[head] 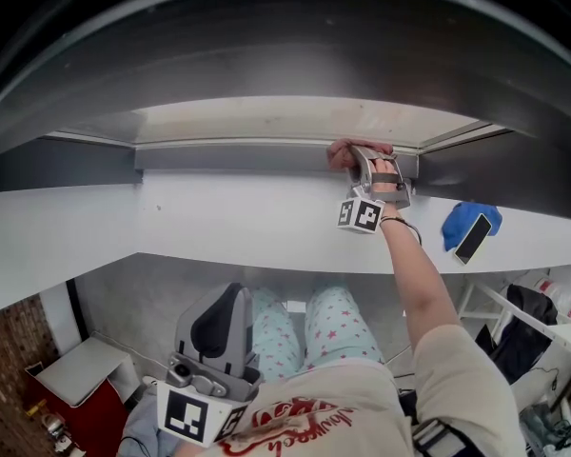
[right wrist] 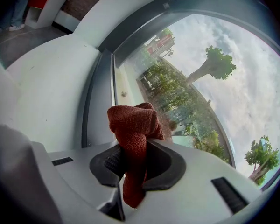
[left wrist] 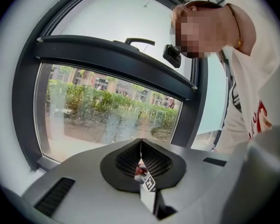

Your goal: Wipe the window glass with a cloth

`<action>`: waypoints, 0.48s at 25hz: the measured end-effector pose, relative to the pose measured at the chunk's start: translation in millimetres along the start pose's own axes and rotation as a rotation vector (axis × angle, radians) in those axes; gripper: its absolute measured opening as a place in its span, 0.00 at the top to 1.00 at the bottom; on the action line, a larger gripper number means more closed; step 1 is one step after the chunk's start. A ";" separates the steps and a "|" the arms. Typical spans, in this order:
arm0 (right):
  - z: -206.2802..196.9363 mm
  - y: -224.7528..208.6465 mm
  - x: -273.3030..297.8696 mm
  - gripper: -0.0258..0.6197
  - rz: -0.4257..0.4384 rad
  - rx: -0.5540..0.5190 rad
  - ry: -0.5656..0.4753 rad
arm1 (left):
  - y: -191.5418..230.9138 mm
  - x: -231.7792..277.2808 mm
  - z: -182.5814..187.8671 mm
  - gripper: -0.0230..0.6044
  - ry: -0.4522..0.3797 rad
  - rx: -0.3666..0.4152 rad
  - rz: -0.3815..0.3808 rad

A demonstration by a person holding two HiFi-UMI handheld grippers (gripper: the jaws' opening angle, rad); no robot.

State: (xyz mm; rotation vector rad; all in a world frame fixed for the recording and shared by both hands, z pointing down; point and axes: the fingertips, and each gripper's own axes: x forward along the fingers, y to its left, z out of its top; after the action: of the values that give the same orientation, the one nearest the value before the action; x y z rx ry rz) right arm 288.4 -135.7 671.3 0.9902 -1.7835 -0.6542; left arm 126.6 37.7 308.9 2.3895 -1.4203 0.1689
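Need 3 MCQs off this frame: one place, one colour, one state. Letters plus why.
1. Where does the blue cloth lie?
A) on the white sill
B) on the floor
C) over the window handle

2. What colour is the cloth in the right gripper?
A) blue
B) white
C) red

3. How do the jaws of the left gripper stand?
A) wide apart
B) shut, nothing between
C) shut on a rag

Key:
1 A: the head view shows it on the sill, right of the right gripper.
2 C: the right gripper view shows red fabric clamped between the jaws.
3 B: the left gripper view shows the jaws meeting, empty.
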 end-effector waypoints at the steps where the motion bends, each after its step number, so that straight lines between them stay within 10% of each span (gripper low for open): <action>1: -2.6 5.7 3.2 0.84 0.012 -0.003 0.008 | 1.4 0.5 -2.8 0.93 0.001 -0.005 0.004; 12: -14.7 39.7 22.1 0.84 0.094 -0.021 0.059 | 19.8 -4.7 -19.2 0.93 0.009 -0.040 0.064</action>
State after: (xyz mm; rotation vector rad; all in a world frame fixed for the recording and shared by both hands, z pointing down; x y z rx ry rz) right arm 283.8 -133.6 718.8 0.8969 -1.7565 -0.5779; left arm 108.7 40.0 330.2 2.3097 -1.4831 0.1660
